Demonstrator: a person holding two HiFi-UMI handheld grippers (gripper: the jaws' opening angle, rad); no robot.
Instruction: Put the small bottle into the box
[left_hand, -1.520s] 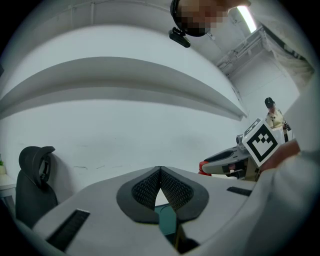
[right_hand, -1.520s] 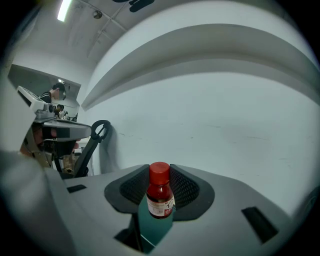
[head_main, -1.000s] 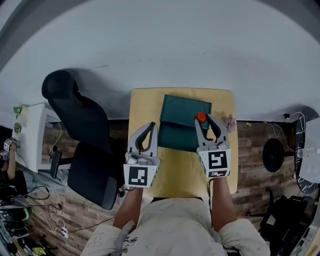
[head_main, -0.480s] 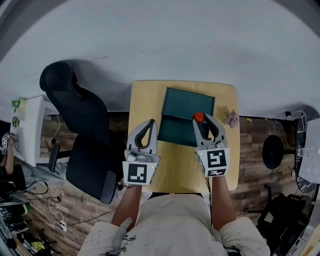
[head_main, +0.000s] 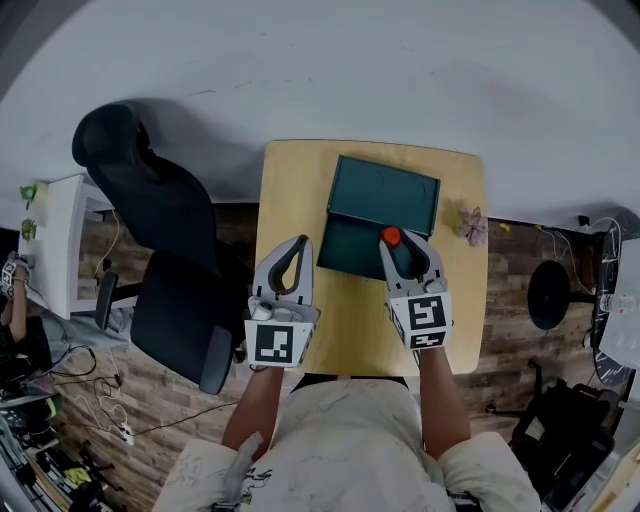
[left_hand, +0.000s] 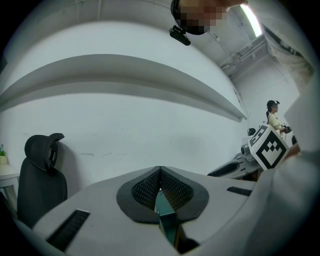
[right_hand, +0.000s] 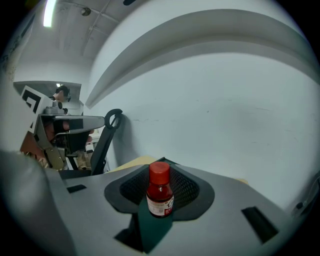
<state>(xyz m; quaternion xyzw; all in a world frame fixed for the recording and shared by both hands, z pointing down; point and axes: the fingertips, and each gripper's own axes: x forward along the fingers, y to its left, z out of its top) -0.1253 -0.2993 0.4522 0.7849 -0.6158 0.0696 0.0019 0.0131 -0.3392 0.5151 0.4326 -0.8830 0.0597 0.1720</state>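
At the teal box (head_main: 385, 190) on the desk (head_main: 290, 180), right tool (head_main: 400, 248) clamps the small red-capped bottle (right_hand: 160, 192), mid-carry; left tool (head_main: 292, 262) closed, empty. Next: lower inside, release.

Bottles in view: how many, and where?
1. The small bottle, red-capped, is held upright by the right claw, at the near right part of the box in the head view. No others show; the claw covers part of the box.
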